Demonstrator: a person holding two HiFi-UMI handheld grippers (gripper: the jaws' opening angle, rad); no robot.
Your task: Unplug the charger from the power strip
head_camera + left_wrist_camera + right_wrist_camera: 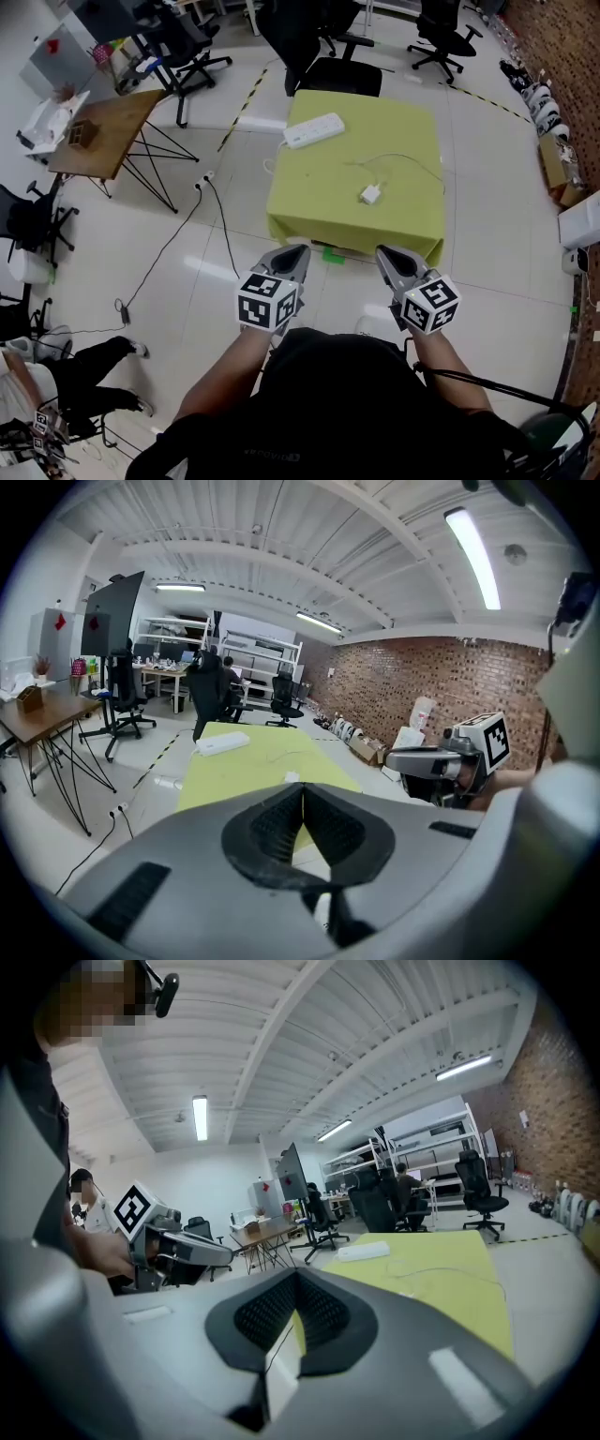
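A wide workshop with a pale tiled floor, office chairs and a brick wall lies ahead of both sets of fingers. One low table under a yellow-green cloth stands straight in front of them, its near edge just beyond the fingertips and below them.

There are two grippers. The left gripper has its fingers pressed together with nothing between them. The right gripper is likewise closed and empty. Both hang side by side, off the table, pointing toward it.

One white power strip lies on the far part of the cloth, almost dead ahead of the left fingers and well apart from them. Its long axis runs across the line they point along, slightly slanted.

One small white charger lies flat on the cloth, ahead of the right fingers and a little toward the left ones. It is nearer than the strip. It sits well apart from the strip, so it looks already out of the socket.

One thin cable loops from it toward the right edge.

The right gripper is nearer the charger, the left nearer the strip.
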